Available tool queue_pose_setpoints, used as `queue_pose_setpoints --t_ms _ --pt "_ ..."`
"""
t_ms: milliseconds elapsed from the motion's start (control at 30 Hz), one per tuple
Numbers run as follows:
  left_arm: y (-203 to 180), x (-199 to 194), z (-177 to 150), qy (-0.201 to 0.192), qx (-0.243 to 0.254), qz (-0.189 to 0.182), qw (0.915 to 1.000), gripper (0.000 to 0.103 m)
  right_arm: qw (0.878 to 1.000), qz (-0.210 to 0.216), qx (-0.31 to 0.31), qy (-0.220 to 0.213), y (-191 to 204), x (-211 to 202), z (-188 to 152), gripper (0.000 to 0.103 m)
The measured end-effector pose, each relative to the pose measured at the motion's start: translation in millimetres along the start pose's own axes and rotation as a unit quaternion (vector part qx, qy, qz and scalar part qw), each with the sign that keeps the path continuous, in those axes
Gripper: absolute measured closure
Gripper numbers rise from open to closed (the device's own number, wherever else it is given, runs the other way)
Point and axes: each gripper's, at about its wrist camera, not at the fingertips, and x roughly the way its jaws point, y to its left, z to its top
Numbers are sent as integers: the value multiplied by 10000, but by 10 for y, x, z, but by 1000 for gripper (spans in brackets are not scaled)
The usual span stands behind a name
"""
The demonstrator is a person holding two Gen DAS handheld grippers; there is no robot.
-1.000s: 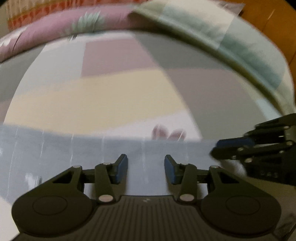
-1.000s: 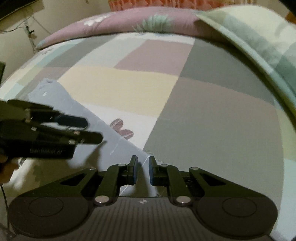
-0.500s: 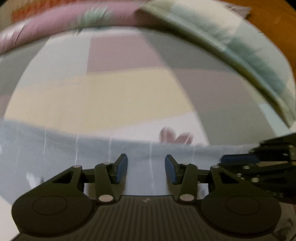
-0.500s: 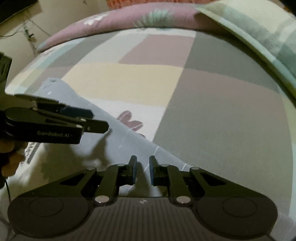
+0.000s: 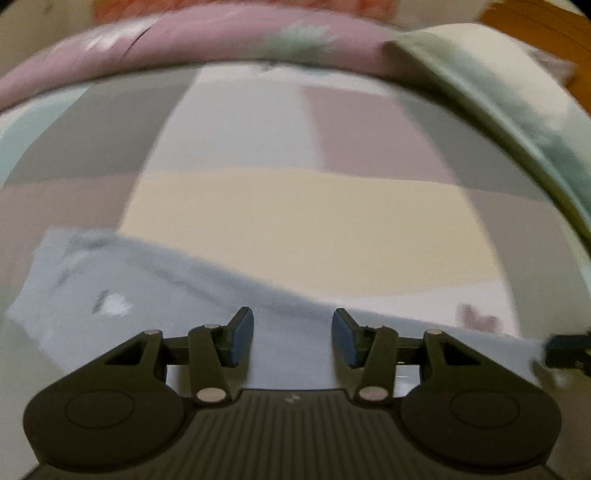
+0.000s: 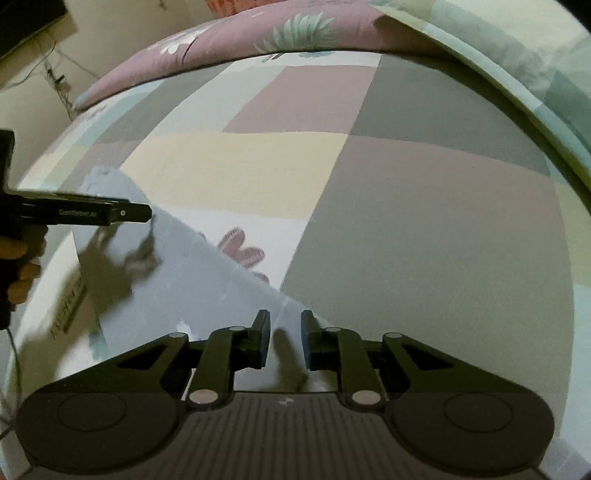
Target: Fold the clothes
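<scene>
A pale blue garment (image 5: 155, 295) lies flat on the patchwork bed sheet (image 5: 295, 229). Its far edge runs slantwise across both views. My left gripper (image 5: 293, 332) hovers open over the garment near that edge, with nothing between its fingers. In the right wrist view the left gripper (image 6: 136, 213) shows edge-on at the left, held by a hand (image 6: 18, 266) and casting a shadow on the garment (image 6: 177, 280). My right gripper (image 6: 285, 339) stands narrowly open over the garment's right corner. Its tip (image 5: 565, 347) pokes in at the far right of the left wrist view.
A pink leaf-print pillow (image 6: 258, 33) lies along the head of the bed. A folded green checked blanket (image 6: 517, 70) runs down the right side. White cloth with dark print (image 6: 66, 314) shows at the near left. A wall with cables (image 6: 51, 74) is beyond the left edge.
My left gripper has moved left along the garment, so the garment's far left corner now shows. The right gripper's fingers have parted a little wider.
</scene>
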Motion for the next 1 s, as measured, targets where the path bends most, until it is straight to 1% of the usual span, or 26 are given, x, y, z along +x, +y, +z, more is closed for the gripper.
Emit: queue_pose_setpoints --t_ms 33,67,133,200,333,367,400,500,533,600,633,667,700,733,767,867,1000 --pt "58 13 4 -32 13 -107 9999 52 10000 43 -42 -4 24 17 29 81" --pt "83 2 4 -78 113 -169 9998 53 9999 85 -108 3 49 42 54 81" --pt "93 -42 29 -70 313 -27 9995 53 9994 191 -286 13 125 108 121 81" --pt "206 -88 46 -88 132 -47 9999 52 9986 317 -426 27 170 170 197 80" --pt "542 -56 50 -213 -280 166 9992 49 9951 587 -793 -79 314 336 457 78" --pt "627 -47 51 -244 -383 221 9987 50 9935 679 -911 -110 378 394 545 76" --pt "711 -39 51 -275 -486 275 9981 50 9916 778 -1025 -123 434 451 627 75" --pt "845 -184 91 -423 -754 636 9942 51 9844 1041 -1407 -160 616 647 882 74" --pt "913 -237 84 -455 -951 651 9923 51 9821 1142 -1492 -164 667 722 970 74" --pt "1111 -351 25 -546 -1600 548 9841 51 9767 1456 -1576 -81 761 895 1160 73" --pt "1226 -423 -42 -642 -1951 507 9774 51 9728 1640 -1636 -15 820 992 1253 72" --pt "1335 -447 -124 -663 -2321 467 9693 51 9683 1818 -1712 46 884 1093 1346 69" --pt "1444 -469 -207 -679 -2688 427 9598 54 9634 1995 -1787 106 949 1193 1439 68" --pt "1552 -490 -290 -694 -3052 386 9490 55 9597 2144 -1812 167 1016 1303 1536 68" --pt "1653 -473 -380 -674 -3421 256 9369 56 9564 2277 -1812 228 1083 1417 1633 67" --pt "1868 -398 -573 -813 -4194 -105 9041 57 9474 2672 -1706 426 1279 1774 1912 67" --pt "1966 -297 -510 -995 -4195 -194 9021 57 9371 3007 -1606 758 1550 2159 2095 67"
